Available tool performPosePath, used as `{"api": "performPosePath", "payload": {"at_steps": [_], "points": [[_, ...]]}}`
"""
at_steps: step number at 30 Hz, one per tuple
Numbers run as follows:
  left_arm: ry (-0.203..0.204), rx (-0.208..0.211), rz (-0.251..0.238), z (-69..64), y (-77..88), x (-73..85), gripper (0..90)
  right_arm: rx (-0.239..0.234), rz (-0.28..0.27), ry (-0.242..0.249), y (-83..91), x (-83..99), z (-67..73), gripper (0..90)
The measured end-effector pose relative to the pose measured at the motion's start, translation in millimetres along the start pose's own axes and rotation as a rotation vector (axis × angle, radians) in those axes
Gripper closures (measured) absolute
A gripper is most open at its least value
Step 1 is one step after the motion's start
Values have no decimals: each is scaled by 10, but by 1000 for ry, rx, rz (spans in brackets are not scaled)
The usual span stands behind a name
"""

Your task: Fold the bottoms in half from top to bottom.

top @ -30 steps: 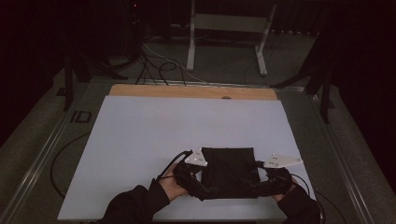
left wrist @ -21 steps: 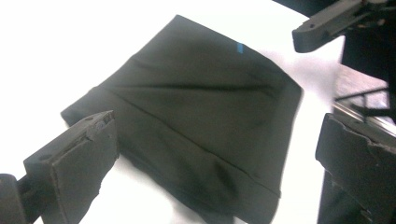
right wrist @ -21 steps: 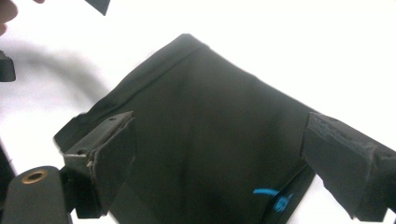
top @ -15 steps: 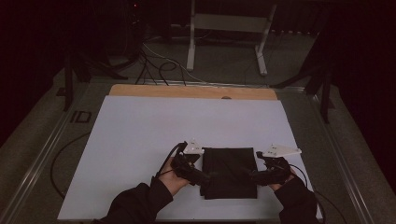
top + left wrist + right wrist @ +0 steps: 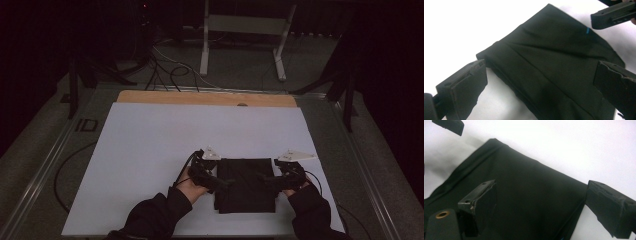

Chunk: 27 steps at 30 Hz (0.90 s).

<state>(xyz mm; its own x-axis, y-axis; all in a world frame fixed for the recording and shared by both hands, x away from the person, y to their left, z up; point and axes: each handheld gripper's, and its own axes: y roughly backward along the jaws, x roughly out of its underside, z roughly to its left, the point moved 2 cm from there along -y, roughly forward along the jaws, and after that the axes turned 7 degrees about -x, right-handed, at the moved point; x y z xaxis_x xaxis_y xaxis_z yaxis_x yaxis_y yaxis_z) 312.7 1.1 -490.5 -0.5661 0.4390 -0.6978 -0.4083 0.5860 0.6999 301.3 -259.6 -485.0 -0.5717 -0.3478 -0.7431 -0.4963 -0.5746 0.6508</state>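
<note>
Black cloth (image 5: 246, 184) between open left hand-held gripper (image 5: 223, 182)

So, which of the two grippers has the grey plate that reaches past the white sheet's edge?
The right gripper, at the folded black cloth. Its plate tip crosses the right edge of the white sheet; the left gripper keeps its plate wholly over the sheet.

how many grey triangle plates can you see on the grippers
2. One plate sits on the left hand-held gripper at the cloth's left edge; the other sits on the right hand-held gripper at the cloth's right edge.
</note>
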Motion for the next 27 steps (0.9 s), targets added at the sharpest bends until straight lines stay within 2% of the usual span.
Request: {"api": "performPosePath", "payload": {"at_steps": [5, 6, 13, 19, 22, 27], "points": [[27, -5, 5, 37, -78, 32, 0, 2, 13, -12, -37, 52, -41, 111], [50, 1, 2, 66, -112, 43, 0, 3, 11, -25, -41, 71, -59, 111], [98, -5, 14, 154, -205, 85, 0, 6, 28, -70, -81, 153, -118, 114], [144, 30, 43, 180, -286, 154, 0, -5, 58, -93, -145, 220, -156, 114], [175, 70, 59, 183, -329, 185, 0, -8, 73, -99, -170, 243, -163, 113], [195, 88, 43, 201, -354, 205, 0, -22, 78, -137, -210, 282, -196, 113]]}}
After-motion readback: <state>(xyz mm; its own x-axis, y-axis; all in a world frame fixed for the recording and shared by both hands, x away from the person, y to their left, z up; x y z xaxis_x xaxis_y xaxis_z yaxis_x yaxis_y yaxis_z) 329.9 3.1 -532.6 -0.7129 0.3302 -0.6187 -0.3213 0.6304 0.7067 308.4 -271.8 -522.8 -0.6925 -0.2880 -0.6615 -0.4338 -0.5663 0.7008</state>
